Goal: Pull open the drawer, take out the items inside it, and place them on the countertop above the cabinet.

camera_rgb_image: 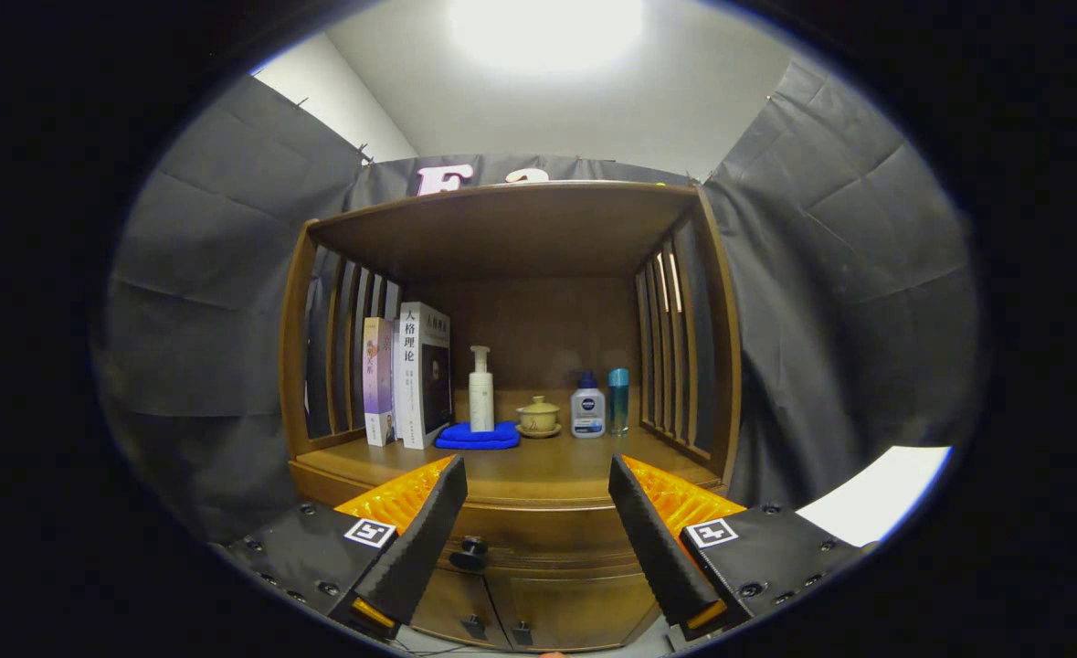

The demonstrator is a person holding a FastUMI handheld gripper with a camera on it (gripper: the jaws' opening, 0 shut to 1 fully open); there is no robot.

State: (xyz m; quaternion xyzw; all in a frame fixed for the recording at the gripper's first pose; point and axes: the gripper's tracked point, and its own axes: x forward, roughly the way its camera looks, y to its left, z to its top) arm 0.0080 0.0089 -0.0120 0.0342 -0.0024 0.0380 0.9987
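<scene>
Two fingers of my gripper point(538, 489) stick out close in front of me, spread wide apart with nothing between them, so the jaws are let go and hold nothing.

Down between the fingers, a bit nearer the left one, I see the drawer point(538, 539) of the wooden cabinet point(730, 366). It looks closed. Its small dark knob point(472, 548) sits just beside the tip of the left finger, not touching it as far as I can tell. I cannot see what is inside the drawer. Below it are two little cabinet doors point(529, 608) with dark handles.

Above the drawer, past my fingers, is the countertop point(547, 471). At its back left corner stand two books point(408, 376), upright. Next to them lies a folded blue cloth point(479, 437) with a white pump bottle point(480, 391) standing on it. Just to the right of the cloth is a small tan cup with a lid point(538, 417) on a saucer. Then comes a clear bottle with a blue cap point(587, 407), and a thin teal bottle point(618, 400) near the back right corner.
</scene>
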